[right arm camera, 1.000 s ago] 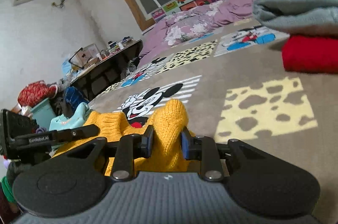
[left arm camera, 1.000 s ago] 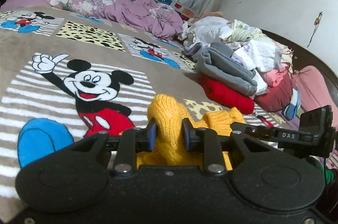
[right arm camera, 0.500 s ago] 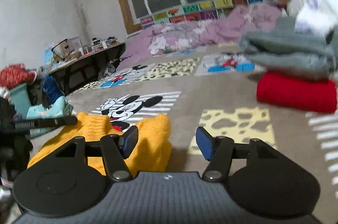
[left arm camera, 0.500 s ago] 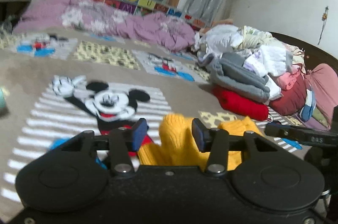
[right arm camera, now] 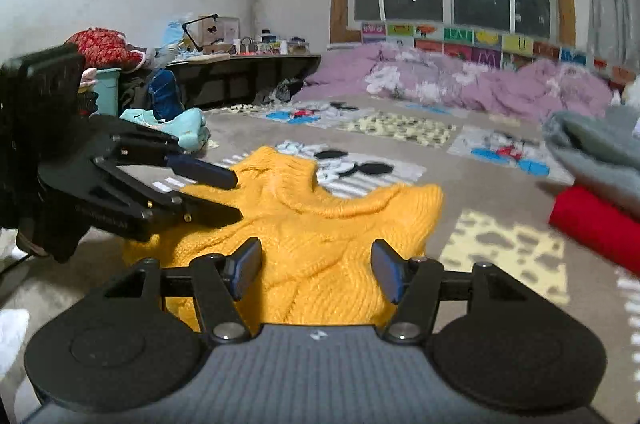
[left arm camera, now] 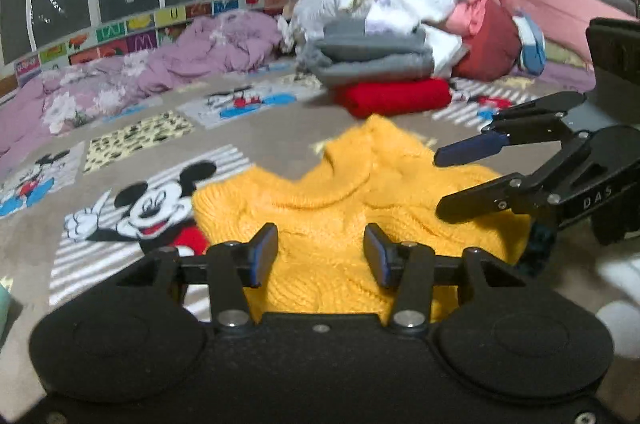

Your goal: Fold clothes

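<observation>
Fingers beside "DAS"-lettered right gripper

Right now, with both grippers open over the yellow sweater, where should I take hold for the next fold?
Probably the two far corners of the yellow sweater, either side of its raised collar. It lies flat, collar away, so reach forward over it, left gripper on the left corner, right gripper on the right.
</observation>
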Demonstrator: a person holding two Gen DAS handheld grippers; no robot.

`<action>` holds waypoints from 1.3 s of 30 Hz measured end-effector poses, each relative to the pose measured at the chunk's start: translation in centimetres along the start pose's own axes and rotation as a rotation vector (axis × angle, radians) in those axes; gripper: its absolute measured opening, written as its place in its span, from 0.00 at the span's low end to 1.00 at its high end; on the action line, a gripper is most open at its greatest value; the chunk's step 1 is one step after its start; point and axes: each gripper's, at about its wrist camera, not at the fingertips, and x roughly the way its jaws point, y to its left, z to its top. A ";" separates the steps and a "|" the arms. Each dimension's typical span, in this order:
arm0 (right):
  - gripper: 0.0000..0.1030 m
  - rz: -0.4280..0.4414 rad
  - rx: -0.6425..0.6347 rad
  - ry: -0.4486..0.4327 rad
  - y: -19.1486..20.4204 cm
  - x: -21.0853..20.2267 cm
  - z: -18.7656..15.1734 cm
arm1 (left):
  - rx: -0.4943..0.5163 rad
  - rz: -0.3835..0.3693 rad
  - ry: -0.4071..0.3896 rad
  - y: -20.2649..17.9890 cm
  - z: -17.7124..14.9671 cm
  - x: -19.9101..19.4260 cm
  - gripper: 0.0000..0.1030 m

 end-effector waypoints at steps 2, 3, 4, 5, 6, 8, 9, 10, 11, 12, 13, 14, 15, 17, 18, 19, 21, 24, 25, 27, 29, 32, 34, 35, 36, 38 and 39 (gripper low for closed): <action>0.61 0.006 0.036 0.014 -0.3 0.6 -0.8 | 0.022 0.002 0.016 0.0 -0.8 0.8 0.49; 0.62 0.007 0.052 0.017 -0.3 0.8 -1.2 | 0.021 -0.003 0.016 0.0 -1.0 1.1 0.49; 0.63 0.006 0.065 0.016 -0.4 1.0 -1.7 | 0.021 -0.009 0.016 0.0 -1.2 1.4 0.49; 0.63 0.005 0.076 0.008 -0.5 1.0 -2.1 | 0.006 -0.016 0.017 0.2 -1.4 1.6 0.49; 0.64 0.007 0.090 0.004 -0.7 1.1 -2.3 | -0.009 -0.024 0.018 0.4 -1.6 1.7 0.49; 0.65 0.015 0.113 0.012 -1.1 1.6 -2.4 | -0.028 -0.032 0.020 0.6 -1.8 1.8 0.51; 0.67 0.017 0.118 0.020 -1.2 1.8 -2.4 | -0.031 -0.031 0.021 0.5 -1.8 1.9 0.51; 0.69 0.015 0.113 0.029 -1.1 2.0 -2.3 | -0.034 -0.031 0.023 0.5 -1.9 1.9 0.52; 0.69 0.011 0.106 0.036 -1.0 2.1 -2.2 | -0.033 -0.029 0.023 0.4 -1.9 1.8 0.52; 0.69 0.008 0.095 0.045 -0.8 2.1 -1.9 | -0.032 -0.028 0.022 0.4 -1.8 1.7 0.52; 0.69 0.004 0.081 0.056 -0.5 1.9 -1.6 | -0.029 -0.028 0.024 0.3 -1.7 1.5 0.52; 0.69 0.001 0.067 0.065 -0.3 1.7 -1.2 | -0.026 -0.029 0.025 0.2 -1.6 1.4 0.52; 0.69 0.001 0.055 0.069 -0.1 1.4 -0.7 | -0.037 -0.036 0.024 0.4 -1.3 1.0 0.52; 0.67 -0.008 0.036 0.032 0.1 0.5 0.3 | -0.059 -0.042 0.008 0.9 -0.5 0.2 0.50; 0.67 -0.019 0.025 0.002 0.1 0.0 0.9 | -0.065 -0.026 -0.020 1.0 0.0 -0.3 0.47; 0.67 -0.032 0.013 -0.022 0.0 -0.1 1.4 | -0.067 -0.005 -0.042 1.1 0.5 -0.5 0.46; 0.67 -0.052 -0.012 -0.037 -0.4 0.5 2.4 | -0.066 0.049 -0.088 1.2 1.2 -0.4 0.46; 0.67 -0.053 -0.028 -0.029 -1.3 2.1 3.3 | -0.113 0.068 -0.113 1.8 1.0 0.7 0.46; 0.67 -0.050 -0.021 -0.017 -1.6 2.8 3.3 | -0.128 0.066 -0.108 1.9 0.9 1.3 0.46; 0.67 -0.041 0.012 0.023 -2.3 4.2 2.9 | -0.126 0.074 -0.061 1.9 0.5 2.3 0.46; 0.68 -0.031 0.046 0.063 -3.0 5.7 2.6 | -0.125 0.081 -0.014 1.9 0.1 3.3 0.47; 0.70 0.003 0.126 0.082 -3.8 6.5 1.6 | -0.151 0.066 0.002 2.1 -0.3 3.4 0.47; 0.70 0.011 0.159 0.078 -4.1 6.6 1.2 | -0.144 0.061 0.006 1.9 -0.6 3.5 0.47; 0.70 0.014 0.173 0.075 -4.2 6.6 0.9 | -0.137 0.063 0.008 1.7 -0.7 3.7 0.47; 0.71 0.013 0.182 0.074 -4.2 6.7 0.7 | -0.130 0.065 0.010 1.5 -0.9 3.8 0.47; 0.71 0.002 0.182 0.079 -3.9 6.8 0.4 | -0.143 0.058 0.015 1.6 -1.0 3.9 0.47; 0.71 -0.003 0.187 0.082 -3.8 6.8 0.4 | -0.147 0.058 0.016 1.6 -1.0 3.9 0.47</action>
